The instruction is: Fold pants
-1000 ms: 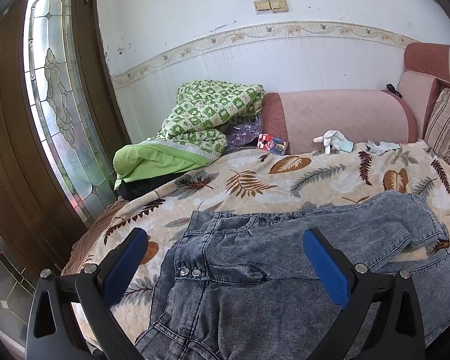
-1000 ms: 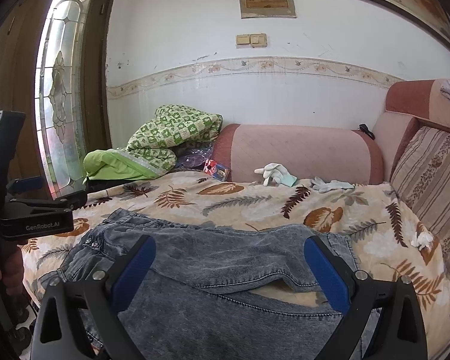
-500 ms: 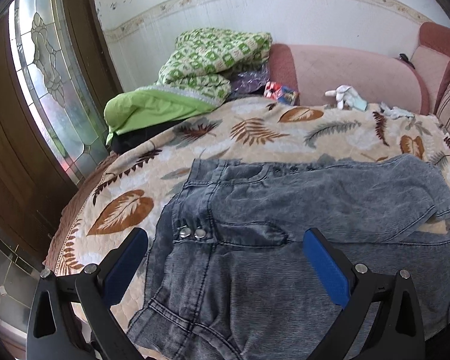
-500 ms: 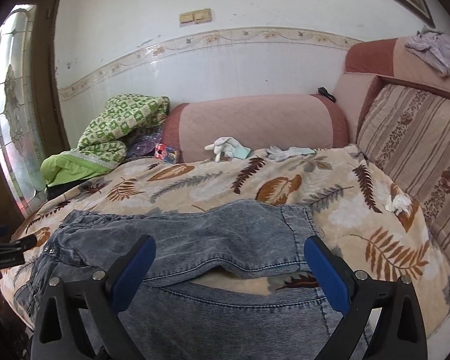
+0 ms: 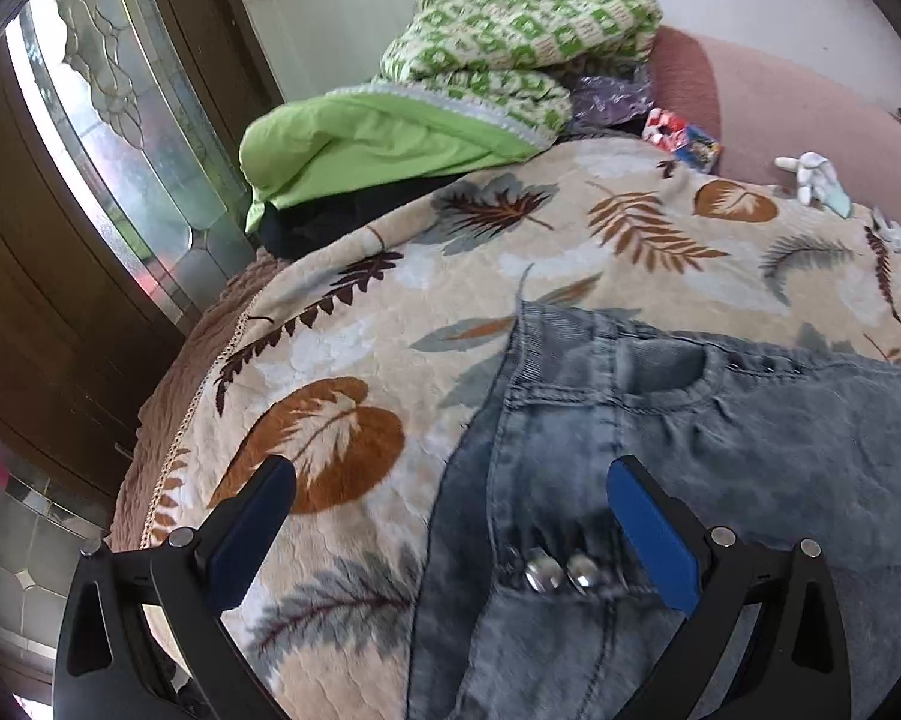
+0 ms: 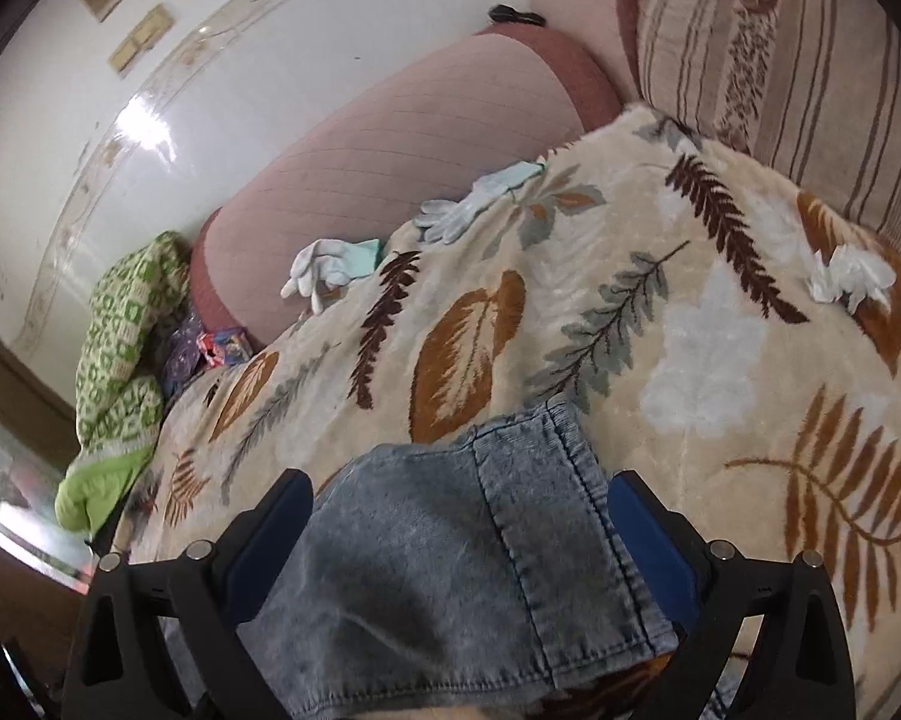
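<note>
The jeans (image 5: pixel 660 450) were spread out on the leaf-print blanket (image 5: pixel 360 360) covering the sofa. In the left wrist view, the left gripper (image 5: pixel 450 525) had its blue pads wide apart, hanging right over the waistband corner. The left pad sat above bare blanket and the right pad above the denim, with the two metal snap buttons (image 5: pixel 561 567) showing just inside the right pad. Couldn't tell if either pad was actually touching anything.

The right gripper (image 6: pixel 459 540) was also spread wide, and the hemmed end of a pant leg (image 6: pixel 468 558) sat right between its fingers, filling the gap. Looked like the pads were beside the fabric, not pinching it.

Further back, there was a green patterned quilt (image 5: pixel 510 42) piled by the pink sofa arm (image 6: pixel 402 138), plus white gloves (image 6: pixel 324 270) on the blanket.
</note>
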The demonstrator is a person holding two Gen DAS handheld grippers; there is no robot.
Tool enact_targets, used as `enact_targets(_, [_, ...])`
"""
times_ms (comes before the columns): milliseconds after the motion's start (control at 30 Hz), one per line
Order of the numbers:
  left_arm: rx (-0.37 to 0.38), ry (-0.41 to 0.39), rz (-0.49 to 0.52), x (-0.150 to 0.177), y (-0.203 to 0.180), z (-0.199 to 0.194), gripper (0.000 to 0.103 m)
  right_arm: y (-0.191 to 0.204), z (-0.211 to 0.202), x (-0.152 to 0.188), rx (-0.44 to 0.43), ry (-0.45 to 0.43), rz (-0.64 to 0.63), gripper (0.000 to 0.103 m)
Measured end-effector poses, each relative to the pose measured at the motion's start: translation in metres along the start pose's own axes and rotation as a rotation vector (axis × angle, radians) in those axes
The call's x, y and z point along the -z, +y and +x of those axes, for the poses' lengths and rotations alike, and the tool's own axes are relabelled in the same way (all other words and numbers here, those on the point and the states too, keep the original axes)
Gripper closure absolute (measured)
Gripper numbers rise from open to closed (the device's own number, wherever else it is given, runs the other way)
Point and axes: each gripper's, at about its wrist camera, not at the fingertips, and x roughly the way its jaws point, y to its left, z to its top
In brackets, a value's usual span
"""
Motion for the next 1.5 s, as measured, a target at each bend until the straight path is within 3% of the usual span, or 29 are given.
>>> enact_targets(233, [0.044,0.050,-0.020,-0.050,0.005,0.044,0.000,-0.024,0.057,-0.011,0.030,0.087,0.052,0.016])
enact_targets(333, [0.087,0.083,-0.081,-0.070,0.006,0.064,0.000,-0.024,0.059,-0.015,0.071,0.074,0.014,0.016])
enact_targets(433, [0.086,0.089,-0.100,-0.083,-0.001,0.080,0.000,-0.029,0.056,-0.017,0.048,0.068,0.040,0.016])
enact_targets(800, [0.121,0.222,-0.084,-0.088,-0.034,0.135,0.018,-0.026,0.061,-0.015,0.062,0.062,0.032,0.016])
enact_targets(1000, [0.188,0.266,-0.110,-0.084,-0.049,0.149,0.052,-0.026,0.062,-0.016,0.060,0.063,0.032,0.016])
enact_targets(1100, [0.208,0.244,-0.092,-0.082,-0.054,0.146,0.072,-0.028,0.061,-0.017,0.058,0.060,0.038,0.016])
enact_targets(1133, [0.225,0.245,-0.098,-0.081,-0.054,0.146,0.085,-0.029,0.061,-0.017,0.058,0.058,0.039,0.016])
enact_targets(1233, [0.233,0.234,-0.124,-0.081,-0.050,0.142,0.097,-0.031,0.060,-0.019,0.053,0.061,0.045,0.016])
enact_targets(1433, [0.262,0.236,-0.142,-0.082,-0.044,0.141,0.096,-0.038,0.063,-0.021,0.018,0.091,0.071,0.016])
enact_targets(1500, [0.258,0.286,-0.149,-0.078,-0.045,0.148,0.077,-0.041,0.064,-0.022,0.000,0.100,0.093,0.017])
